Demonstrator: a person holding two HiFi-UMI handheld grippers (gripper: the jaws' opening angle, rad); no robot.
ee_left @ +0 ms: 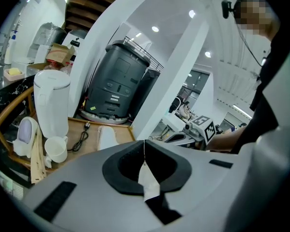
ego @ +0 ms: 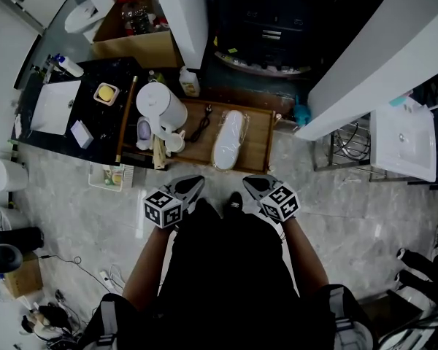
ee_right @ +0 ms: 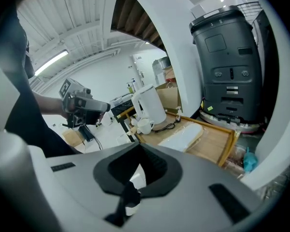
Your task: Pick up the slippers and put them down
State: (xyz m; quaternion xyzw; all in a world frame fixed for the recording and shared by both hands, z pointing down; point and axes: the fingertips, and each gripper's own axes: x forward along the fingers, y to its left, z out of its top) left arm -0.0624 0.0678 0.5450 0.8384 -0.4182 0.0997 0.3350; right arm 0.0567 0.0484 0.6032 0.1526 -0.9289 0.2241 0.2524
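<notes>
A pair of white slippers (ego: 229, 139) in a clear wrapper lies on a low wooden tray table (ego: 261, 146), just beyond both grippers. The left gripper view shows the slippers (ee_left: 106, 136) past its jaws, and the right gripper view shows them (ee_right: 186, 135) on the wood. My left gripper (ego: 192, 184) hovers near the table's front edge, shut and empty, its jaws meeting in a thin line (ee_left: 144, 151). My right gripper (ego: 250, 183) is beside it, also shut with nothing held (ee_right: 137, 151). Neither touches the slippers.
A white kettle (ego: 161, 106) with its black cord and a white cup (ego: 174, 143) stand on the tray table's left part. A dark machine (ee_left: 115, 83) sits behind it between white pillars. A black counter (ego: 73, 111) is at the left, a white sink unit (ego: 405, 141) at the right.
</notes>
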